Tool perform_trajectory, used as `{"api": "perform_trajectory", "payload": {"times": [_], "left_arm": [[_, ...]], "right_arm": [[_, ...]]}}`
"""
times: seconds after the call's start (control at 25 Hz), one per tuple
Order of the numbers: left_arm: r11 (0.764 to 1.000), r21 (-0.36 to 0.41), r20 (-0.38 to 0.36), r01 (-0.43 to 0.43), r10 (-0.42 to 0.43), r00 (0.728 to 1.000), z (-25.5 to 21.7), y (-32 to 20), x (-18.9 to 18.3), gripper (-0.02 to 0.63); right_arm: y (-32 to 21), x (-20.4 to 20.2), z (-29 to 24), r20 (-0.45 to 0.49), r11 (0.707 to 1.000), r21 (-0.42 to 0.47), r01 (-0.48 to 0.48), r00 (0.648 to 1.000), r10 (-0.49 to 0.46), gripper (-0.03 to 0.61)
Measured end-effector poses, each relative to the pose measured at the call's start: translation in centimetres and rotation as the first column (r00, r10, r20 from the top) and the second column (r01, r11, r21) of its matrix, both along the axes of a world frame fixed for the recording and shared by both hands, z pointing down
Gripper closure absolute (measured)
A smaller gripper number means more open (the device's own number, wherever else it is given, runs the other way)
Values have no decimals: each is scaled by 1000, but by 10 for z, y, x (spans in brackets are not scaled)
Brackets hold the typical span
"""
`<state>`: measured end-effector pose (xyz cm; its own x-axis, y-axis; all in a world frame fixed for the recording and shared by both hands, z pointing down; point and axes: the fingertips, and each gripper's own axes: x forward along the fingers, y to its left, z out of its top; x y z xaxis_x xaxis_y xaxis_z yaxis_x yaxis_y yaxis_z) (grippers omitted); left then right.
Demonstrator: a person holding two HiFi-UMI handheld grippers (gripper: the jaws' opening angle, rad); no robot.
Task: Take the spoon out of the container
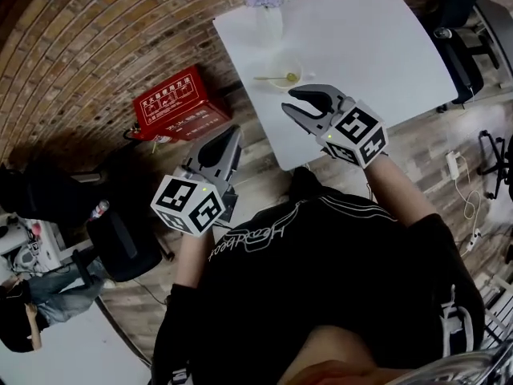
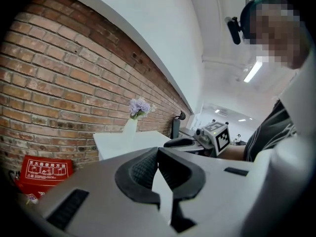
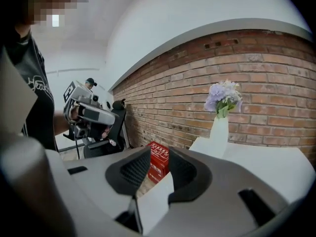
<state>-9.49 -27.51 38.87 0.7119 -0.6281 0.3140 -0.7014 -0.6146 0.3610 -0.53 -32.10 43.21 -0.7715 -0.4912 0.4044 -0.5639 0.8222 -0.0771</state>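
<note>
On the white table point(image 1: 377, 46) stands a small clear container point(image 1: 285, 69), and a gold spoon point(image 1: 272, 77) rests in it with the handle pointing left over the rim. My right gripper point(image 1: 287, 100) hovers over the table's near edge just short of the container, open and empty. My left gripper point(image 1: 236, 132) hangs off the table's left side above the wooden floor, shut on nothing. In the left gripper view the pads point(image 2: 143, 169) meet at their tips. In the right gripper view the pads point(image 3: 133, 169) stand apart. Neither gripper view shows the spoon.
A white vase of purple flowers point(image 1: 270, 6) stands just behind the container. A red box point(image 1: 176, 107) sits on the floor by the brick wall point(image 1: 88, 62). Dark office chairs point(image 1: 120, 239) flank the table, and a cable with a plug point(image 1: 455, 165) lies at right.
</note>
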Motion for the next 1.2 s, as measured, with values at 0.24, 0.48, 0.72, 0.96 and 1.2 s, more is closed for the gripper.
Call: {"api": "perform_trajectory", "payload": {"times": [0.24,0.48,0.72,0.96,1.2], "left_arm": [[997,-38,8,73,-73,997,11,-23,-18,609],[987,-84,3,140,-140,990,24,-35,-41,609],[976,-115,7,187,-188,982,34,-38,-58,609],[965,-135,14,227,-227,974,41,-37,-75,609],[954,-149,26,260,-259,965,45,-30,-90,609]], "right_arm": [[-43,-21,30,-106,996,31,83,991,-79,489],[-68,-40,63,-202,989,28,145,970,-136,495],[-83,-52,93,-261,987,26,157,954,-145,505],[-93,-57,101,-293,988,68,138,950,-112,535],[-97,-57,101,-310,989,95,116,947,-82,557]]}}
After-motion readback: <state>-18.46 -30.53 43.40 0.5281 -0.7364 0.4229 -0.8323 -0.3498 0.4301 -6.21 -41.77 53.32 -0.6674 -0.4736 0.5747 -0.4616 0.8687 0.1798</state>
